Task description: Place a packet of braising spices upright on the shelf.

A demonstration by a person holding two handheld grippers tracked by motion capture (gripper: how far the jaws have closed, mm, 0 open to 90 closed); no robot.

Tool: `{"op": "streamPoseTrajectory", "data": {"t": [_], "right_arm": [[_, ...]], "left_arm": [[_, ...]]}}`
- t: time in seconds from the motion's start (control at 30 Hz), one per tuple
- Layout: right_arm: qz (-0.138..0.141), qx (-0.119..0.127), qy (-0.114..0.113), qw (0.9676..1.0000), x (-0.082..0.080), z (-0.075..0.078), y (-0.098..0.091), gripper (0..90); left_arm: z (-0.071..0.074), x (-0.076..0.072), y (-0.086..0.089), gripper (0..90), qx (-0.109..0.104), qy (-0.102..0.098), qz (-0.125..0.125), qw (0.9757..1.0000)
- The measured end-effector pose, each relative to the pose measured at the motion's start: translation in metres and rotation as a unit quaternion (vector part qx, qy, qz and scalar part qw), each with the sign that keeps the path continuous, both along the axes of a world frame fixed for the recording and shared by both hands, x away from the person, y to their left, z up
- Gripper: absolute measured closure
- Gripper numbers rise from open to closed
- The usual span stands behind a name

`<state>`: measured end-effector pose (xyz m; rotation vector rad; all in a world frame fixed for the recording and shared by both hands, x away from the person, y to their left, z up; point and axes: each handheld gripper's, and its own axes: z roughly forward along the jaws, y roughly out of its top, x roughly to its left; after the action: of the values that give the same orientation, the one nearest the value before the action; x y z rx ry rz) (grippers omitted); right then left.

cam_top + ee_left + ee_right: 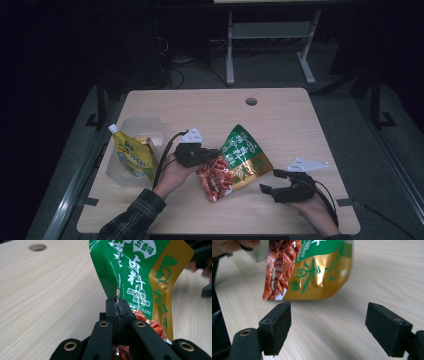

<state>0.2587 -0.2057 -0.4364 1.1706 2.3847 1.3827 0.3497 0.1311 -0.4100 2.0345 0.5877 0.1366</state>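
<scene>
The left gripper point(117, 302) is clenched on the edge of the snack bag point(239, 161): in the left gripper view its two black jaws meet with only the thin foil seam pinched between them, and the green and gold pack rises above the pads. In the high view the bag hangs tilted from that grip, its red lower corner dipping toward the front edge of the table point(280, 115) and its green top pointing toward the far edge, around the middle of the surface.

The right gripper point(328, 327) is released, its jaws standing wide apart with bare wood between them; the bag's gold bottom edge point(317, 277) sits just beyond the pads, not touching them. In the high view this gripper point(270, 182) lies near the front right corner, just right of the bag.

By the left edge sits a clear plastic bin point(142, 125) with a yellow-green spouted pouch point(131, 155) leaning inside it.
</scene>
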Motion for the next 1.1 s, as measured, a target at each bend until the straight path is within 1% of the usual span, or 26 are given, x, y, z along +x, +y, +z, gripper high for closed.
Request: {"op": "streamPoseTrajectory", "data": {"t": [0.03,0.13,0.17,0.2,0.27,0.4,0.47,0.5,0.53,0.57,0.63,0.67,0.7,0.73,0.8,0.83,0.9,0.97,1.0,1.03,1.1], "right_arm": [[0.002,0.005,-0.002,1.0000,0.002,0.001,0.004,21.5],[0.006,0.019,-0.016,0.9997,0.008,0.004,0.012,23.3],[0.008,0.028,-0.020,0.9994,0.011,0.005,0.013,23.8],[0.009,0.040,-0.021,0.9990,0.014,0.005,0.015,23.9],[0.016,0.056,-0.018,0.9981,0.020,0.005,0.020,25.2],[0.031,0.068,-0.017,0.9971,0.030,0.004,0.032,29.0],[0.039,0.073,-0.016,0.9964,0.035,0.003,0.038,33.2],[0.045,0.083,-0.012,0.9954,0.040,0.002,0.043,38.9],[0.045,0.083,-0.012,0.9954,0.040,0.002,0.043,38.9],[0.050,0.091,-0.011,0.9945,0.042,0.002,0.045,41.9],[0.059,0.106,0.000,0.9927,0.045,0.000,0.048,48.8],[0.069,0.118,0.011,0.9905,0.048,-0.001,0.051,55.5],[0.069,0.118,0.011,0.9905,0.048,-0.001,0.051,55.5],[0.073,0.123,0.014,0.9896,0.048,-0.001,0.053,59.0],[0.081,0.127,0.012,0.9884,0.050,-0.002,0.056,65.8],[0.083,0.125,0.012,0.9886,0.051,-0.001,0.057,67.1],[0.085,0.132,0.015,0.9875,0.054,-0.001,0.057,78.9],[0.088,0.124,0.008,0.9884,0.055,0.000,0.058,84.5],[0.089,0.118,0.006,0.9890,0.054,0.000,0.059,86.0],[0.089,0.118,0.006,0.9890,0.054,0.000,0.059,86.0],[0.092,0.110,0.003,0.9897,0.055,0.001,0.060,87.5]], "left_arm": [[0.001,-0.002,0.001,89.5,-0.013,0.002,0.006,0.9999],[0.005,-0.007,0.006,89.5,-0.029,0.002,0.017,0.9994],[0.006,-0.009,0.008,89.6,-0.035,0.002,0.021,0.9992],[0.007,-0.010,0.010,89.6,-0.036,0.003,0.024,0.9990],[0.008,-0.013,0.014,89.5,-0.043,-0.003,0.030,0.9986],[0.010,-0.017,0.021,89.5,-0.049,-0.005,0.040,0.9980],[0.010,-0.019,0.023,89.5,-0.054,-0.006,0.043,0.9976],[0.010,-0.020,0.024,89.6,-0.058,-0.006,0.045,0.9973],[0.011,-0.021,0.025,89.6,-0.057,-0.006,0.047,0.9973],[0.011,-0.022,0.025,89.5,-0.060,-0.008,0.048,0.9970],[0.012,-0.024,0.026,89.5,-0.063,-0.009,0.052,0.9967],[0.012,-0.024,0.027,89.5,-0.065,-0.010,0.052,0.9965],[0.012,-0.024,0.026,89.5,-0.064,-0.010,0.053,0.9965],[0.012,-0.024,0.026,89.5,-0.061,-0.011,0.054,0.9966],[0.011,-0.025,0.025,89.5,-0.062,-0.010,0.057,0.9964],[0.011,-0.025,0.025,89.5,-0.062,-0.010,0.059,0.9963],[0.010,-0.024,0.027,89.4,-0.066,-0.007,0.059,0.9961],[0.010,-0.024,0.026,89.4,-0.066,-0.008,0.060,0.9960],[0.010,-0.024,0.026,89.4,-0.061,-0.008,0.060,0.9963],[0.009,-0.024,0.026,89.4,-0.059,-0.008,0.059,0.9964],[0.008,-0.024,0.026,89.3,-0.063,-0.006,0.061,0.9961]]}}
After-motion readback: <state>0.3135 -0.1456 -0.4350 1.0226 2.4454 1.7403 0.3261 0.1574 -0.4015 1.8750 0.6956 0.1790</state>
